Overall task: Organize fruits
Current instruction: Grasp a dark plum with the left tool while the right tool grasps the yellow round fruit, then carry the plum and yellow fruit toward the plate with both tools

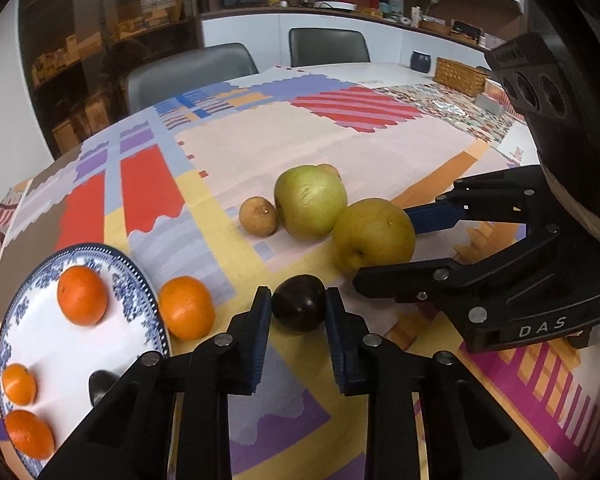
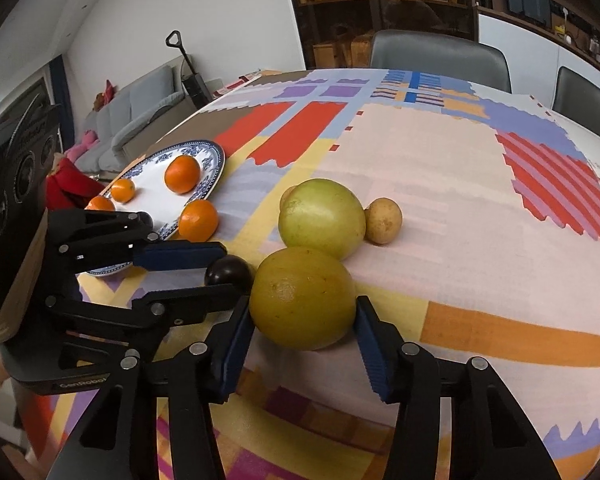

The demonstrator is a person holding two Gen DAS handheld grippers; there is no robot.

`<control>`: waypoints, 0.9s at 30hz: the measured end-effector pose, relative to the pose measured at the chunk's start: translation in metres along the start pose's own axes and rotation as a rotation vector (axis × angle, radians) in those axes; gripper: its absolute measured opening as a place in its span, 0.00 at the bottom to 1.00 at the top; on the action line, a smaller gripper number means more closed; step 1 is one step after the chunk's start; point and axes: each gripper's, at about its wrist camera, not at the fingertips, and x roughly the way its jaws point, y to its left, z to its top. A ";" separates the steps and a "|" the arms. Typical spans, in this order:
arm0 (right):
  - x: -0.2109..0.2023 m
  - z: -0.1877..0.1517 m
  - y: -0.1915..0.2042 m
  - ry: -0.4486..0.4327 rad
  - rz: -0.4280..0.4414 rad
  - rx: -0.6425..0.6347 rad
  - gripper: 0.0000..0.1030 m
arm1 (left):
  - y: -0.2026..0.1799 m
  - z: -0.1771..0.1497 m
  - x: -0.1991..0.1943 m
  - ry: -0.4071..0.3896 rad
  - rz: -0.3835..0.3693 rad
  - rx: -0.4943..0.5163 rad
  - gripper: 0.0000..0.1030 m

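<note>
On the patchwork tablecloth, my left gripper [image 1: 298,300] is shut on a dark plum [image 1: 299,308], which rests on the cloth; its blue pads touch both sides. My right gripper [image 2: 302,312] is shut on a yellow-green round fruit [image 2: 302,298], also on the cloth. A larger green fruit [image 1: 310,202] touches it from behind, with two small brown fruits [image 1: 258,216] beside that. The blue-and-white plate [image 1: 140,276] at the left holds three oranges and a dark fruit [image 1: 100,384]. One more orange [image 1: 186,308] lies just off the plate's rim.
Two grey chairs [image 1: 188,68] stand at the table's far side. A wicker basket [image 1: 458,70] and a dark blue mug [image 1: 421,60] sit at the far right. The two grippers are close side by side [image 2: 232,268].
</note>
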 end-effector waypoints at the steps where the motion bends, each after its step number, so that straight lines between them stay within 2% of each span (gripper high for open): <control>1: -0.001 0.000 0.000 -0.002 -0.003 0.001 0.49 | 0.000 -0.001 -0.002 -0.003 0.009 -0.007 0.26; 16: -0.008 -0.005 0.004 -0.037 -0.016 0.022 0.49 | -0.001 -0.008 -0.031 -0.046 0.097 -0.081 0.26; 27: -0.027 -0.006 0.021 -0.098 -0.021 0.001 0.49 | -0.001 -0.015 -0.061 -0.094 0.137 -0.126 0.26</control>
